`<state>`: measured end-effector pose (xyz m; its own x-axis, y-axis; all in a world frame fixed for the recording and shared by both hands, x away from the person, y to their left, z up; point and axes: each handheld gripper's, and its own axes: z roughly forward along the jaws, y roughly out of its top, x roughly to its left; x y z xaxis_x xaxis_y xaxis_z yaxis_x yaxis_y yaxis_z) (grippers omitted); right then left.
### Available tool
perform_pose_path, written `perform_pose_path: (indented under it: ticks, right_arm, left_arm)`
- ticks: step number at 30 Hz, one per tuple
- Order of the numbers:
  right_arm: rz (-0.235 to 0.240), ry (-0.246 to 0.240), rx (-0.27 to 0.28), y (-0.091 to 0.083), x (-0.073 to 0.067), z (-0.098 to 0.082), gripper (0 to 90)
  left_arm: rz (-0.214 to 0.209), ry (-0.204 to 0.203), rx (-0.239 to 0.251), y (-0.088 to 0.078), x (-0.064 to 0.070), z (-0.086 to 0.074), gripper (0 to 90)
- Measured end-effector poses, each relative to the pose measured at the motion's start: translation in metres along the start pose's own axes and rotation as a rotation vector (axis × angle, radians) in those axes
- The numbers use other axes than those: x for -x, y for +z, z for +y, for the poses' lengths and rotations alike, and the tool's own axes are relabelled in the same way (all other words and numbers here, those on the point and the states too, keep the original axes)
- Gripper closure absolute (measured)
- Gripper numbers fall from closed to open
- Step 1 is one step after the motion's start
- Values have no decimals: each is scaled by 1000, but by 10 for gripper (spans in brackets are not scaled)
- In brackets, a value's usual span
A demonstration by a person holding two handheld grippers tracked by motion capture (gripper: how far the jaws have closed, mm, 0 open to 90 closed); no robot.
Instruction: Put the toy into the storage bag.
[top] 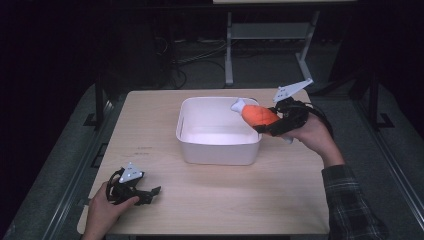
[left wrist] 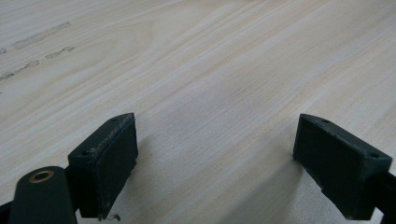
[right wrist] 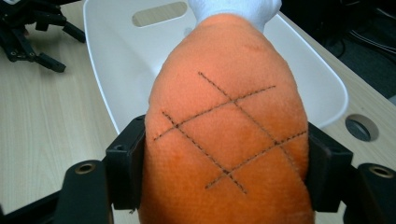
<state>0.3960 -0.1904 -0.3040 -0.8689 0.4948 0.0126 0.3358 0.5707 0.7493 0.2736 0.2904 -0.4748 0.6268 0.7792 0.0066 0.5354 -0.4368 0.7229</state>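
Two tools work here: the right tool (top: 266,125) clamps an orange plush drumstick (top: 257,115) over the white tub's (top: 220,147) three-o'clock rim. Carry it toward centre before releasing. The left tool (top: 150,192) rests wide, empty, on the counter (top: 210,200) at seven o'clock.

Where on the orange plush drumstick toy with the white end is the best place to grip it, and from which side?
Grip the orange plush drumstick toy across its fat orange body, coming from the end opposite the white tip. The right gripper does this now: its pads press the two flanks of the widest part. The soft bulge probably gives a firmer hold than the narrow tip would.
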Motion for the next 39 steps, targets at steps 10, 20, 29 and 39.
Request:
perform_pose_path:
  ticks: [10, 20, 29, 39]
  right_arm:
    - [59, -55, -24, 18, -4, 20, 281]
    - [119, -119, -41, 37, -9, 41, 271]
    - [192, -163, -59, 63, -15, 58, 266]
    - [247, -197, -77, 84, -22, 66, 258]
  left_arm:
    - [1, -1, 2, 0, 0, 0, 131]
    - [1, -1, 3, 0, 0, 0, 131]
    - [1, -1, 3, 0, 0, 0, 131]
    - [-1, 0, 1, 0, 0, 0, 131]
